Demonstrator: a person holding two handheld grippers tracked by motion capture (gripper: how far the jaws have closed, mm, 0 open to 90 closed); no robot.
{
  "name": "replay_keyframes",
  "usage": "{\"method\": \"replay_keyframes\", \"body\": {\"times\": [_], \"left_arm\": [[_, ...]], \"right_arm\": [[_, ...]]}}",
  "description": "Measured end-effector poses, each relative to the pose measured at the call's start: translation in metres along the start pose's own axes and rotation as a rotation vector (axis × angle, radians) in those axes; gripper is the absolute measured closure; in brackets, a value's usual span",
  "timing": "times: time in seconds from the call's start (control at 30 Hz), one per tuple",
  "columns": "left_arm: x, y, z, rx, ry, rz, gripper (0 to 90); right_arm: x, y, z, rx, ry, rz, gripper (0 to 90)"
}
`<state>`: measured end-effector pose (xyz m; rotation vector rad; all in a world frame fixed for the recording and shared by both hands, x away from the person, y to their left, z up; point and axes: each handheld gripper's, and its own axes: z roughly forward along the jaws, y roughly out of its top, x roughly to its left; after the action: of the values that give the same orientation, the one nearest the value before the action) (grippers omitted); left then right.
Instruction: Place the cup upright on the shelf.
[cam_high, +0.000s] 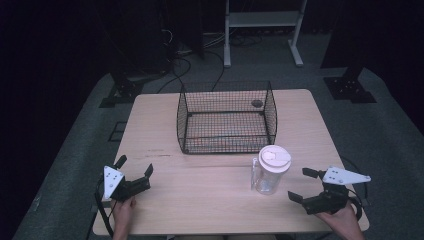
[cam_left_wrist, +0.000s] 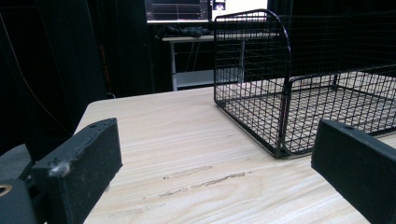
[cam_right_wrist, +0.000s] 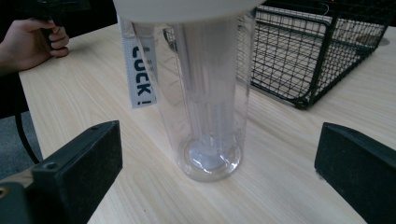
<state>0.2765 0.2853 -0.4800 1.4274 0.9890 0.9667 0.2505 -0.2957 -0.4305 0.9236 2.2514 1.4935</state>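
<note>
Upright, lidded clear bottle; bare wire basket

Clear glossy plastic bottle with matt white lid, black wire basket, pale matt wood-grain table.

Both tongs, left and right, gape wide, seemingly level.
</note>
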Motion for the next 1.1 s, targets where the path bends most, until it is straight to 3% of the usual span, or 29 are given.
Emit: {"method": "replay_keyframes", "body": {"times": [0.27, 1.1], "left_arm": [[0.000, 0.000, 0.000, 0.001, -0.001, 0.005, 0.9], [-0.001, 0.000, 0.000, -0.005, -0.004, 0.004, 0.9]], "right_arm": [[0.004, 0.011, 0.014, 0.005, 0.035, -0.015, 0.3], [0.005, 0.040, 0.052, 0.019, 0.058, -0.054, 0.3]]}}
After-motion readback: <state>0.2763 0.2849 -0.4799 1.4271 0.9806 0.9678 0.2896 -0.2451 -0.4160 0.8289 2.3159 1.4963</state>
